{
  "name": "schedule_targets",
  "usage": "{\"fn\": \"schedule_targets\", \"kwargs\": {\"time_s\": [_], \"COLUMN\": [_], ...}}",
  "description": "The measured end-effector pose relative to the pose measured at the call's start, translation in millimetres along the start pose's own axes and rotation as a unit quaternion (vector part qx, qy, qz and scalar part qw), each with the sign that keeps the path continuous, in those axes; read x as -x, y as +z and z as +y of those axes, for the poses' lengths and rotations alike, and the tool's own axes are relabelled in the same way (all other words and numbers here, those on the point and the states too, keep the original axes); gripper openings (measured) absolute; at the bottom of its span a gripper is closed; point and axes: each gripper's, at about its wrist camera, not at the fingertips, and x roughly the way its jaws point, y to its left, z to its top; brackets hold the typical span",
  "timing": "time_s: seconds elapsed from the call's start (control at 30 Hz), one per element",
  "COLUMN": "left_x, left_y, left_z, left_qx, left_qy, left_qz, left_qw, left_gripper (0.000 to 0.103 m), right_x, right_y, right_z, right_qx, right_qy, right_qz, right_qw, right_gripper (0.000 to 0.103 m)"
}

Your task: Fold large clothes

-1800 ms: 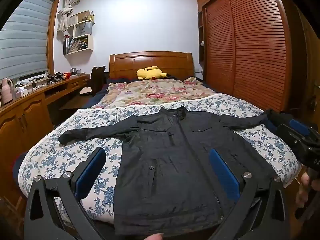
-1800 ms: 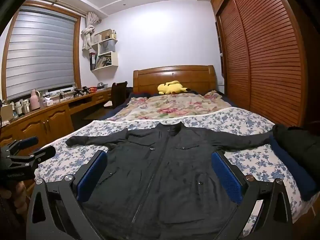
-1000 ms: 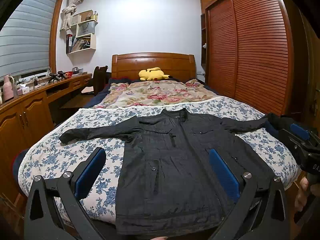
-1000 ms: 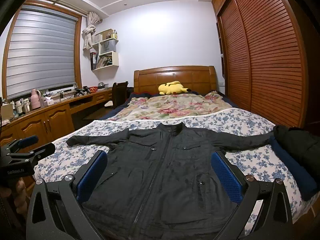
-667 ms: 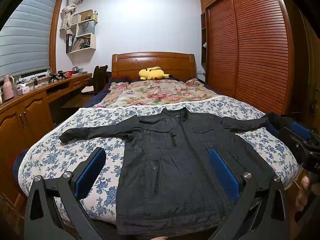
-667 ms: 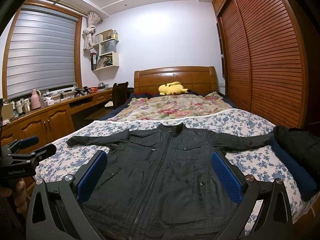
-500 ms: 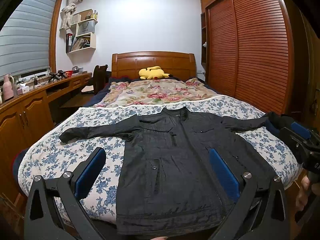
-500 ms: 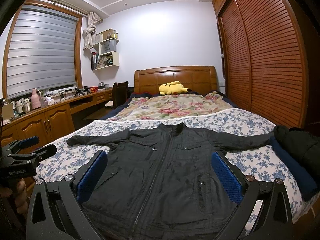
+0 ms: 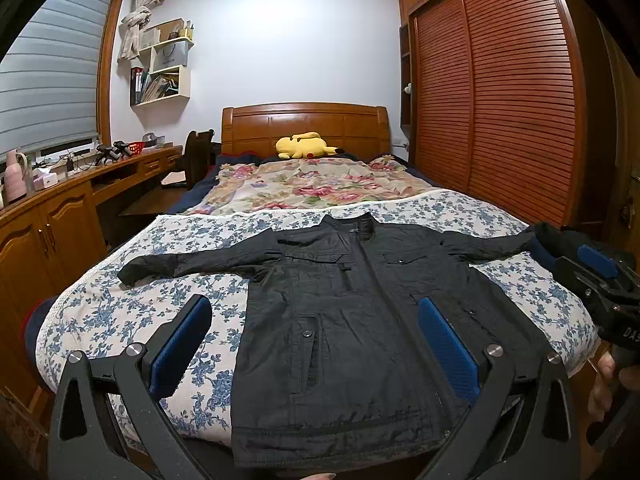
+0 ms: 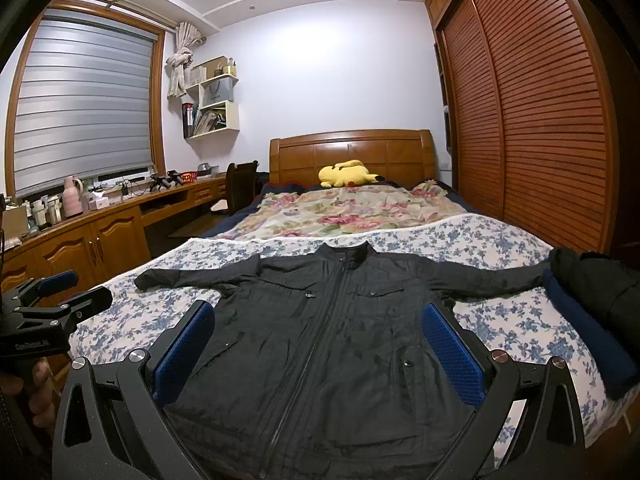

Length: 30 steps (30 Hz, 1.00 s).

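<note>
Nothing folded yet: your black jacket lies flat, zipped, front up on the bed, straight ahead of both tongs, sleeves spread out to either side. Left tongs & right tongs gape wide, empty, above the hem. All folds remain, sleeves prob. first.

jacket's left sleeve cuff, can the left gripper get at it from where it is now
Probably yes. The left gripper hangs open above the bed's near edge, and the jacket lies flat with its sleeve cuff stretched out on the floral bedspread. Nothing lies between them.
</note>
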Motion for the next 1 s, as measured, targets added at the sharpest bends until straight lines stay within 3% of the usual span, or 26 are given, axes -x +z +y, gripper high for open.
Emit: {"fn": "schedule_targets", "kwargs": {"time_s": [1.0], "left_x": [-0.8], "left_y": [1.6], "left_z": [-3.6], "left_qx": [-0.001], "left_qy": [-0.001], "left_qz": [-0.001], "left_qw": [1.0000], "left_gripper": [0.103], "right_x": [0.4], "right_y": [-0.2], "right_z": [0.3], "right_qx": [-0.002], "right_qy": [0.004], "right_qz": [-0.004], "right_qw": [1.000], "right_gripper": [0.103]}}
